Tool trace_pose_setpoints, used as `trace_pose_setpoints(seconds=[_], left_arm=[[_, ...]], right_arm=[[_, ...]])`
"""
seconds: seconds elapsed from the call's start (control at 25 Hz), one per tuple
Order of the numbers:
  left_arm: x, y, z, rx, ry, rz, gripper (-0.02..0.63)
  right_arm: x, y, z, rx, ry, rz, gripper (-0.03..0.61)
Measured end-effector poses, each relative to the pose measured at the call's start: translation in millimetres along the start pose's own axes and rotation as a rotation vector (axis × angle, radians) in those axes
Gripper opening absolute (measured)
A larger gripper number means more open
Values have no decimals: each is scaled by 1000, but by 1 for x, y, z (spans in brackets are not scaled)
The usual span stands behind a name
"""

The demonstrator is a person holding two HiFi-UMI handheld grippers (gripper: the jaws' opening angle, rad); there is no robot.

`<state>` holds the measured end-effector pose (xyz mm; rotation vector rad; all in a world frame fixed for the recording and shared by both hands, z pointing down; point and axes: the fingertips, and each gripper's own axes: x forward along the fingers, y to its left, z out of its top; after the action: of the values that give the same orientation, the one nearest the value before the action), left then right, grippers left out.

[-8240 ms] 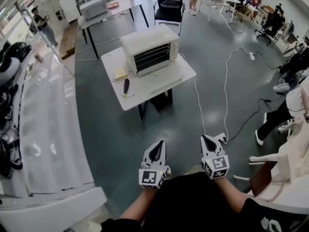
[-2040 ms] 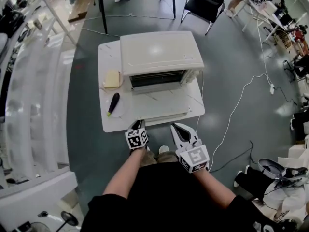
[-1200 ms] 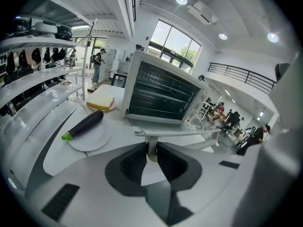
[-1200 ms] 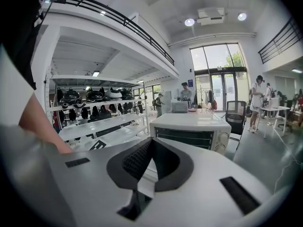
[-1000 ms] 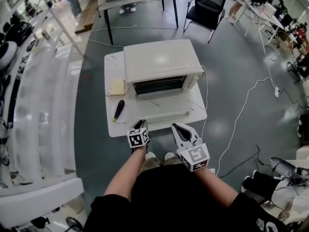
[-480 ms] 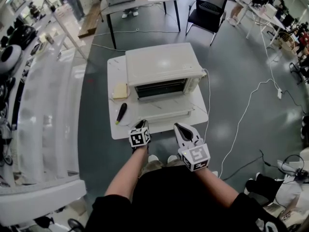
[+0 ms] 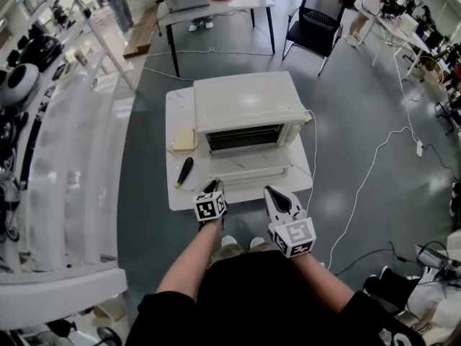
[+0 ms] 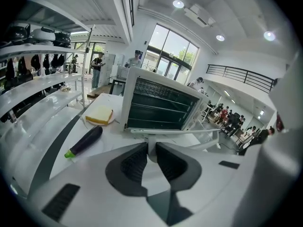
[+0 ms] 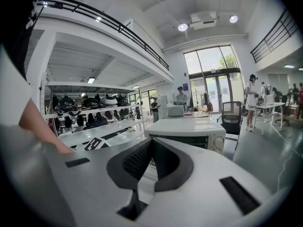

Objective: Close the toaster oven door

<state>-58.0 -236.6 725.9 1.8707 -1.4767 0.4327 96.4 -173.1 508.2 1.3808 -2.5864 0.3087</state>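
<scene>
A cream toaster oven (image 7: 245,103) stands on a small white table (image 7: 180,193). Its glass door (image 7: 248,168) hangs open, folded down nearly flat toward me. My left gripper (image 7: 212,186) is at the door's front left edge. In the left gripper view the jaws (image 8: 151,148) are closed on the white post of the door handle (image 8: 208,143), with the oven (image 8: 161,105) straight ahead. My right gripper (image 7: 272,191) hovers shut and empty just off the door's front right edge. From the right gripper (image 9: 151,143) the oven (image 9: 189,129) shows beyond the jaws.
A dark eggplant (image 7: 184,172) and a bread slice (image 7: 183,138) lie on the table left of the oven. A white cable (image 7: 360,186) trails over the floor at right. White shelving (image 7: 65,157) runs along the left. A black chair (image 7: 313,16) and another table (image 7: 216,2) stand behind.
The person has walked up from across the room to the table. Over the last second both grippers stay at the door's front edge, the left one slightly higher.
</scene>
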Motion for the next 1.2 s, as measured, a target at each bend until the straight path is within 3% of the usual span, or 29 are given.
trace_pose_setpoints(seconds=[0.24,0.48,0.76,1.2], left_arm=[[0,-3,19,24,-25,16,77],[2,-4,25,26,19,46,77],[1,-4,39,24,3,40,77],[5,-4,66,5,-18,37,78]], right_arm=[[8,-4,5,3,-6,9,21],[14,-12,7,3,-6,5,21],[20,-21,10,7,-9,-11,21],[35,-24,16,92,-33,-3,21]])
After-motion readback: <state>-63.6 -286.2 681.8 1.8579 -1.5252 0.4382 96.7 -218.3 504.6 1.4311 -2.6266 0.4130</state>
